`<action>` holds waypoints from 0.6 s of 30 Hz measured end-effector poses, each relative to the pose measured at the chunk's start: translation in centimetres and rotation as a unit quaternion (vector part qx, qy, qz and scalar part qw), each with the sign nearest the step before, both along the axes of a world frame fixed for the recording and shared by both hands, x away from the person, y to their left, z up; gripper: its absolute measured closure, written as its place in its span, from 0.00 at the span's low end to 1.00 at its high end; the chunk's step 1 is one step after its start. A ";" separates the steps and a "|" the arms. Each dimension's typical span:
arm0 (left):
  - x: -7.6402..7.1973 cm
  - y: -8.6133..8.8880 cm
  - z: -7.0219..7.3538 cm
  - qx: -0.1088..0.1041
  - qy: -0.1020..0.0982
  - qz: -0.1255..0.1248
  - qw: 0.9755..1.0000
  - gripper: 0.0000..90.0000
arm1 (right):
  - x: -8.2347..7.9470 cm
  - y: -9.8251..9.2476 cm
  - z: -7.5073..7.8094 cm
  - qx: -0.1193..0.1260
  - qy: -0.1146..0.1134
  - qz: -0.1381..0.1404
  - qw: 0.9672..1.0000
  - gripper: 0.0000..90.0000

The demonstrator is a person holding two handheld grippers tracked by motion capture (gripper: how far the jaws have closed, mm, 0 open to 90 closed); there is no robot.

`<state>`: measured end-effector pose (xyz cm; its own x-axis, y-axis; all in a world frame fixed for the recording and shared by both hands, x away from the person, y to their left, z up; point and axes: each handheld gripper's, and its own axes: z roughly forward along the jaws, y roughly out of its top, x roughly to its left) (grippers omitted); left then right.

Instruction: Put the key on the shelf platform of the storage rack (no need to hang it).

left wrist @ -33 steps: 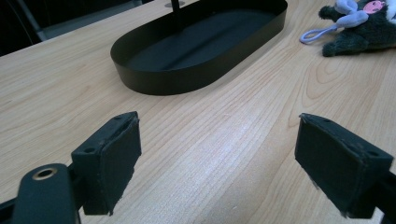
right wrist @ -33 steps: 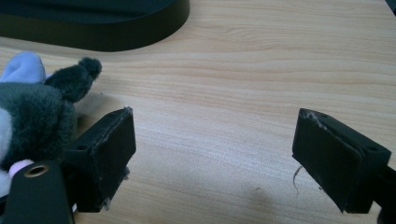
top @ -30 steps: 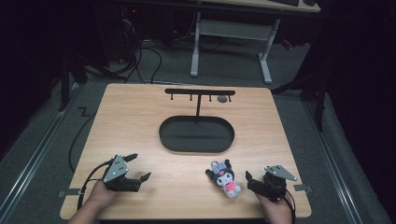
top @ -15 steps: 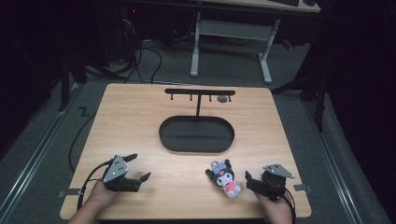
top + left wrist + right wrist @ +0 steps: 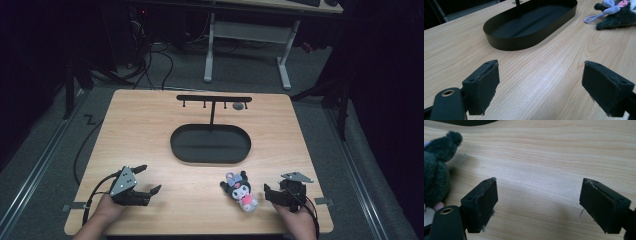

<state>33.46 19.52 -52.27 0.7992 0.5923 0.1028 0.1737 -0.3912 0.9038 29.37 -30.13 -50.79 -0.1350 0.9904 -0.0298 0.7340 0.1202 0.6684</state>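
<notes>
1. Two grippers, both with jaws spread wide and nothing between the pads. Right gripper (image 5: 276, 194) sits near the desk's front right corner; its jaws have just been closing a touch, with bare wood between them.
2. Left gripper (image 5: 148, 180) rests near the front left corner, idle, touching nothing.
3. Plush toy (image 5: 240, 191) lies on the desk just left of the right gripper, near the front edge, apart from the pads. Its purple loop (image 5: 596, 15) points toward the tray.
4. Step, as I read it: approach before the pick. Next move calls for swinging the right gripper left onto the toy, then pinching.
5. Black oval tray (image 5: 210, 144) with its hook stand (image 5: 213, 100) sits mid-desk, behind the toy.
</notes>
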 end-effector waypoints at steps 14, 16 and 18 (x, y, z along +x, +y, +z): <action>0.0 0.0 0.0 0.001 0.000 0.000 1.000 0.17 | 0.7 0.4 0.6 0.002 0.031 0.032 0.999 0.17; 0.0 0.0 0.0 0.000 0.000 0.000 1.000 0.17 | 0.8 0.5 0.6 0.005 0.037 0.032 0.999 0.17; 0.0 0.0 0.0 0.001 0.000 0.000 1.000 0.17 | 0.8 0.6 0.6 0.004 0.042 0.033 0.999 0.17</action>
